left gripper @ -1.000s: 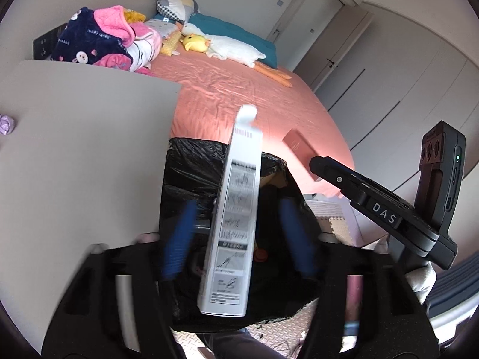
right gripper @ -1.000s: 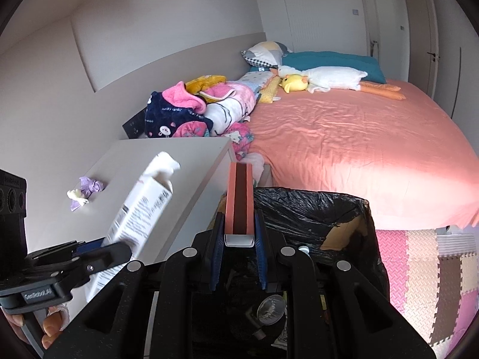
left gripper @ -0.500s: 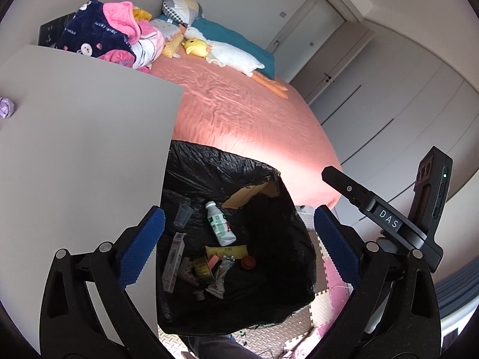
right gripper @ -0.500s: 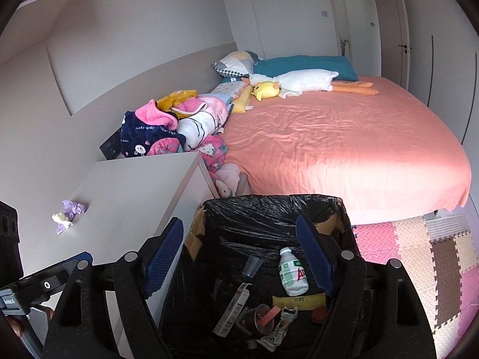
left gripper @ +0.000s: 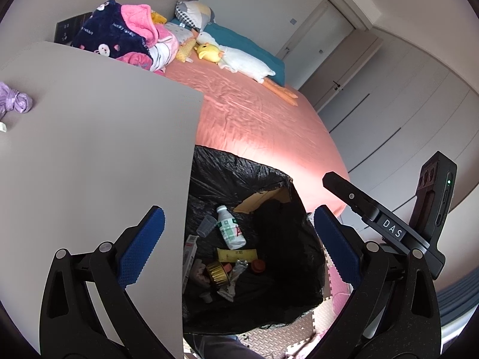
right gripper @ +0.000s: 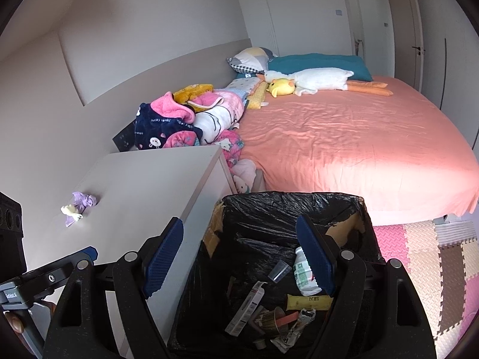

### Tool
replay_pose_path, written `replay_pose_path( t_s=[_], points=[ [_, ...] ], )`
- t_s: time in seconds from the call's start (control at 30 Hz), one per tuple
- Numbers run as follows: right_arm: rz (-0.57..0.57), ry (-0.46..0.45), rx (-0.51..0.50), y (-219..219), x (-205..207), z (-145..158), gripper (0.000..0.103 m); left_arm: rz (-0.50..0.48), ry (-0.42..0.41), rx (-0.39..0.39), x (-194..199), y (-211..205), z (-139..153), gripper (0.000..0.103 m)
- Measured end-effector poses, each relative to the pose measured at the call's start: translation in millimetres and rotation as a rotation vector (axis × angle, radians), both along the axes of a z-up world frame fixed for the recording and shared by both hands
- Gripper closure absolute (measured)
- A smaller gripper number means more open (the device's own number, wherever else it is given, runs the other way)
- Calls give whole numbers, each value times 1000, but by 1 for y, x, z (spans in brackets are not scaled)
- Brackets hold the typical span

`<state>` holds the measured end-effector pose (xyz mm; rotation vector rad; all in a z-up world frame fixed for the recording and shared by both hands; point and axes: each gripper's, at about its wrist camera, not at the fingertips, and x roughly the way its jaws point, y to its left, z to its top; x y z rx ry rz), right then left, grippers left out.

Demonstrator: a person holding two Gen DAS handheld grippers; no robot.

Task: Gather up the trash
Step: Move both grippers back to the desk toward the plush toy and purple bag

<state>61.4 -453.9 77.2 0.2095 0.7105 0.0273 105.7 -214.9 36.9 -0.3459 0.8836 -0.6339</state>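
Both grippers, left (left gripper: 236, 246) and right (right gripper: 239, 254), gape empty over the black-bagged cardboard trash bin (right gripper: 287, 206) already holding bottle, cup and wrappers; crumpled purple-and-cream scrap (right gripper: 79, 206) on grey cabinet top (right gripper: 143, 185) still uncollected.

Bedroom corner by the bed

Pale walls (right gripper: 155, 30) and closed white wardrobe doors (right gripper: 371, 24); wide bed (right gripper: 359, 137) under a salmon sheet, piled blankets (right gripper: 185, 122) by the headboard; grey tabletop (right gripper: 143, 185) alongside; pink-and-beige foam mats (right gripper: 434, 257) on the floor; soft daylight.
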Motion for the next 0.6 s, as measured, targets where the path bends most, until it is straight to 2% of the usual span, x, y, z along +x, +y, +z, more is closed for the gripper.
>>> replay_pose_path(
  t_s=[0.6],
  points=[
    [155,-1,8,75,24,-10,25,183,2,36,7,72,-13,7]
  ],
)
